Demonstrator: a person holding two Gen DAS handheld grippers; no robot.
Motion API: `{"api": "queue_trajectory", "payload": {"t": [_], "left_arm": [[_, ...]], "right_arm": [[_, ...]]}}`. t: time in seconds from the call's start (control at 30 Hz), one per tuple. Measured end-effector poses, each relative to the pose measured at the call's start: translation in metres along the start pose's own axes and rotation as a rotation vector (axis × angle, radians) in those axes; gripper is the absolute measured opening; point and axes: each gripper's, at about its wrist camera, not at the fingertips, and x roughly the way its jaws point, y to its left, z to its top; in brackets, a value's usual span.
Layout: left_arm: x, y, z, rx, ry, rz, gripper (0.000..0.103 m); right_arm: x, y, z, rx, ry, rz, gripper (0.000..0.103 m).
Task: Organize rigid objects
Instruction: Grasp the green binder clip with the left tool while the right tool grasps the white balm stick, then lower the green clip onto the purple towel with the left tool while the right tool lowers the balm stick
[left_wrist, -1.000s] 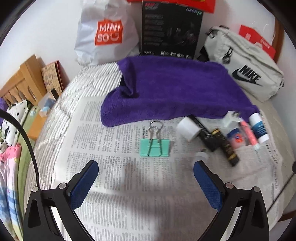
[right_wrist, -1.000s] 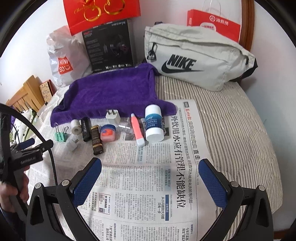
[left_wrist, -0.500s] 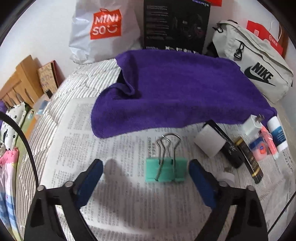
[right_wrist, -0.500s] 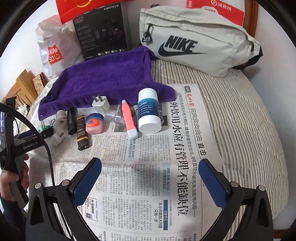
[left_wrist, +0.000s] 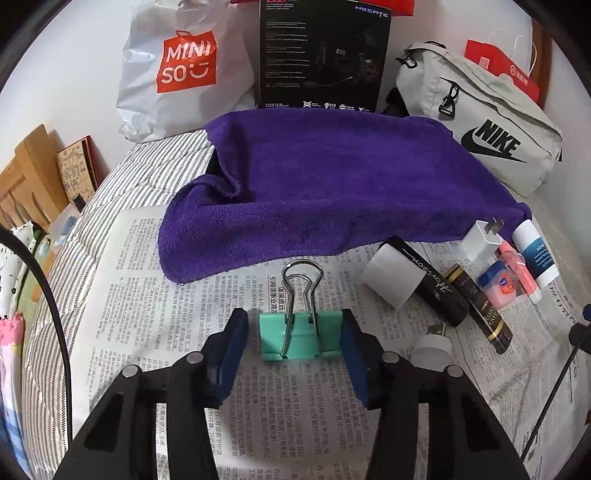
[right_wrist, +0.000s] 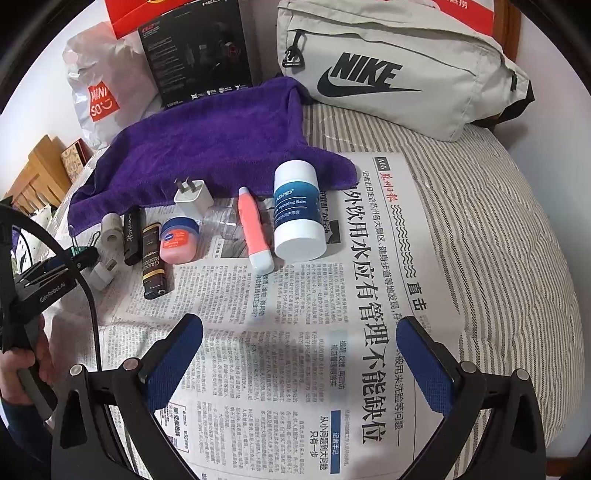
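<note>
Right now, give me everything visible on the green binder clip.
The binder clip is mint green with two silver wire handles folded flat, their loops pointing toward the purple towel. It lies flat on the newspaper. The left gripper has just been closing around it; the right blue pad looks to be at its edge, with a thin gap at the left. Nothing else touches it.

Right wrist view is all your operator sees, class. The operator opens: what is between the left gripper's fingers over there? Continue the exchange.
Observer: A mint-green binder clip lies inside the left gripper, whose jaws have just been closing.
Operator: Gripped yet?
Observer: Not fully: one pad shows a gap to the clip.
Operator: How does it lie?
Observer: Flat on the newspaper, wire handles towards the purple towel.
</note>
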Motion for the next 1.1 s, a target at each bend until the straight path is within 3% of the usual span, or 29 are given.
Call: {"api": "queue_trajectory", "payload": {"t": [0.2, 0.3, 0.47, 0.67, 0.83, 1.07, 1.1], "left_arm": [[-0.003, -0.001, -0.003, 0.016, -0.014, -0.009, 0.039], [-0.003, -0.001, -0.003, 0.021, -0.010, -0.011, 0.039], [-0.002, -0.001, -0.003, 0.016, -0.011, -0.012, 0.039], [-0.002, -0.001, -0.003, 0.022, -0.008, -0.020, 0.039], [-0.003, 0.000, -0.003, 0.025, -0.007, -0.025, 0.039], [-0.003, -0.001, -0.003, 0.023, -0.017, -0.024, 0.039], [-0.004, -0.001, -0.003, 0.021, -0.016, -0.025, 0.039]], "right_arm": [[0.010, -0.009, 0.016, 0.020, -0.008, 0.013, 0.103], [0.013, -0.013, 0.032, 0.010, -0.034, -0.011, 0.103], [0.027, -0.016, 0.059, 0.010, -0.054, 0.022, 0.101], [0.051, -0.009, 0.071, -0.030, -0.016, 0.005, 0.081], [0.060, -0.005, 0.071, -0.058, -0.011, 0.002, 0.058], [0.071, -0.002, 0.071, -0.087, -0.010, -0.001, 0.055], [0.071, 0.000, 0.071, -0.093, -0.019, -0.010, 0.051]]}}
